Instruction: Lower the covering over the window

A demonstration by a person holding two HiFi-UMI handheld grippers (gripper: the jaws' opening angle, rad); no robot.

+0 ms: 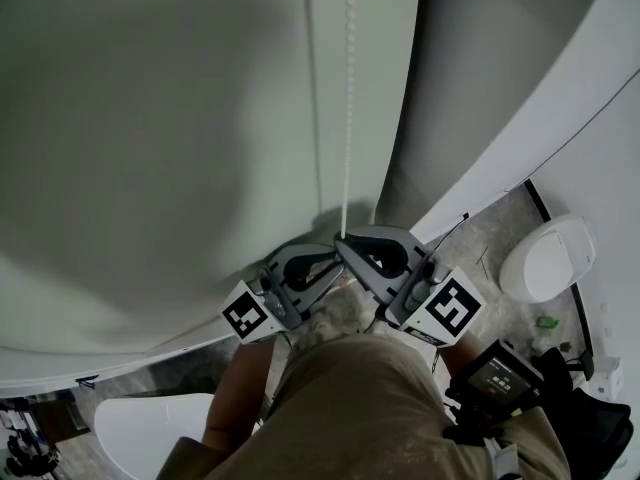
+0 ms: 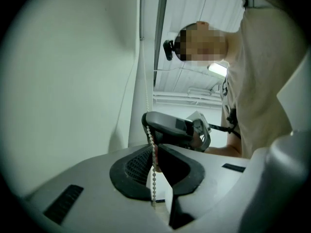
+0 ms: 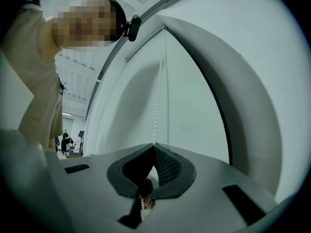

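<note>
Bead chain (image 1: 348, 118) hangs vertically; right gripper (image 1: 347, 242) fingers pinch it higher up, left gripper (image 1: 325, 271) fingers pinch just below.

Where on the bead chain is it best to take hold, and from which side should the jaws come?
Grip the bead chain on its straight hanging part, just above where the right gripper is shut on it. Come from the room side, jaws astride it: it hangs upright, close in front of the blind, and its beads should keep the grip from slipping.
</note>
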